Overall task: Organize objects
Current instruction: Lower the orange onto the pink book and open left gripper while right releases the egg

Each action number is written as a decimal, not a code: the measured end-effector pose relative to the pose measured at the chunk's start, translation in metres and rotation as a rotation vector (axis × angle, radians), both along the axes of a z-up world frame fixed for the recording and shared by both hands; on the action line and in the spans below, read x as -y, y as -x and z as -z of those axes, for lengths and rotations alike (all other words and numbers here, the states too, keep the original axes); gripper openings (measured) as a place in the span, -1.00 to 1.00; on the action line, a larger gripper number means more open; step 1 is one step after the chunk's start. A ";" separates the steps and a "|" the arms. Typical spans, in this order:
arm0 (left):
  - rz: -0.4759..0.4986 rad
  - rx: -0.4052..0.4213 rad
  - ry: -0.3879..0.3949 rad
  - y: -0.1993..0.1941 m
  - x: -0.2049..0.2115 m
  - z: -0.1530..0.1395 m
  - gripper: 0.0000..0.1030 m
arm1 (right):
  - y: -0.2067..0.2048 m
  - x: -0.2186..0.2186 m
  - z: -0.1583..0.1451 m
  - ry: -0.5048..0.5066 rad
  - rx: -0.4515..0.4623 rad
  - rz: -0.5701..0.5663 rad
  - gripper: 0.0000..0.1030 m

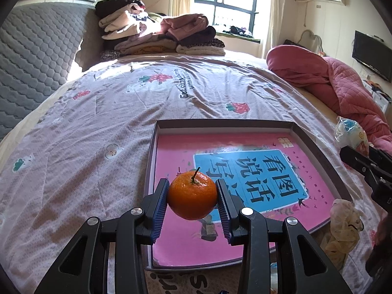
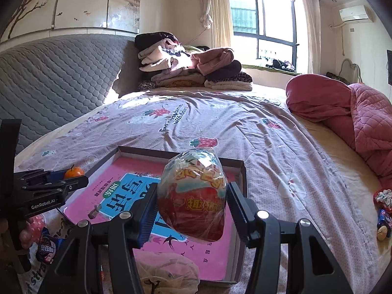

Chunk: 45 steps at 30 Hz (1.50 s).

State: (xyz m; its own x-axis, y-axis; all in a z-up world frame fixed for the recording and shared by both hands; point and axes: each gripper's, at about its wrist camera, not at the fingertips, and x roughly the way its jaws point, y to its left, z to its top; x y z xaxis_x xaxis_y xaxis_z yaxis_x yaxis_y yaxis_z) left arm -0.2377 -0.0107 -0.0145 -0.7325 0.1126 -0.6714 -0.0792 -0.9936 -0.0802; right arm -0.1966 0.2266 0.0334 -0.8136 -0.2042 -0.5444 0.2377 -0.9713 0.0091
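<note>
Orange (image 1: 192, 197) with a little stem, pinched between the left gripper (image 1: 192, 199) fingers, up in the air over the near end of a shallow box (image 1: 318, 144) with a pink book (image 1: 176, 152) inside. Right gripper (image 2: 192, 204) has its fingers spread wider, clamped on a plastic-wrapped egg toy (image 2: 192, 196) above the same box. Everything's on a bed (image 1: 98, 127), crumpled plastic bag (image 1: 343, 223) just beside the box.
</note>
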 end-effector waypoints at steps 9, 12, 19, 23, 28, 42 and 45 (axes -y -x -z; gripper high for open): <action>-0.001 0.061 0.028 0.011 -0.003 0.019 -0.23 | 0.019 0.002 0.027 -0.060 0.106 0.011 0.07; 0.000 0.081 0.022 0.014 -0.003 0.024 -0.23 | 0.025 0.002 0.038 -0.063 0.162 0.011 0.07; 0.005 0.117 0.033 0.018 -0.005 0.031 -0.23 | 0.030 0.005 0.055 -0.109 0.234 0.019 0.07; 0.007 0.149 0.034 0.020 -0.004 0.037 -0.23 | 0.030 0.007 0.058 -0.118 0.241 0.017 0.07; 0.012 0.158 0.040 0.021 -0.005 0.038 -0.23 | 0.031 0.009 0.059 -0.121 0.249 0.015 0.07; 0.016 0.146 0.018 0.018 -0.005 0.031 0.00 | 0.029 0.007 0.054 -0.128 0.252 0.029 0.06; 0.014 0.147 0.015 0.017 -0.004 0.029 0.02 | 0.029 0.007 0.054 -0.137 0.248 0.040 0.07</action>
State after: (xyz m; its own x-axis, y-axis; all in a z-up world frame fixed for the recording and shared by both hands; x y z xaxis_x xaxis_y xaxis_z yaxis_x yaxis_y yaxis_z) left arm -0.2542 -0.0067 -0.0434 -0.6247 0.1113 -0.7729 -0.0816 -0.9937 -0.0771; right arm -0.2256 0.2195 -0.0202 -0.6582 -0.0856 -0.7479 0.2065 -0.9759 -0.0701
